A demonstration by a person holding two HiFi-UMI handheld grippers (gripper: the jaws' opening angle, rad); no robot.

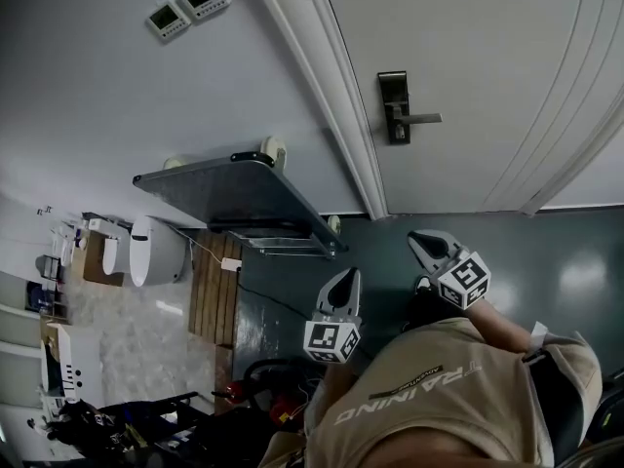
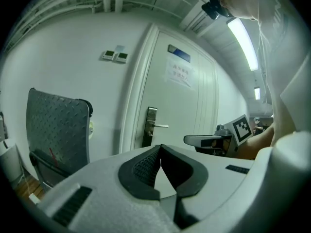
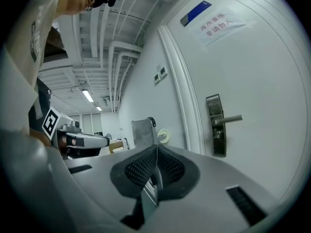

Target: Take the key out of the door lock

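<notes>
The key (image 3: pixel 216 135) seems to be the small piece that sticks out of the door lock (image 1: pixel 394 105) just under its lever handle (image 1: pixel 421 118), but it is too small for me to be sure. The lock is a dark metal plate near the left edge of the white door (image 1: pixel 487 57), which is closed. Neither of my grippers touches the lock; both are well apart from it. In the head view my right gripper (image 1: pixel 422 244) is almost straight below the lock, and my left gripper (image 1: pixel 347 279) is below the lock and more to the left. The fingers of my right gripper are pressed together along their whole length, with nothing between them. The fingers of my left gripper also meet at the tips, and they pinch nothing. To the left of the lock, beyond the door frame (image 1: pixel 331 96), a grey platform cart (image 1: pixel 244 198) leans folded against the wall. Higher and further left of the lock, two small wall panels (image 1: pixel 190 8) are fixed. Above the lock a paper notice (image 3: pixel 218 25) is on the door.
</notes>
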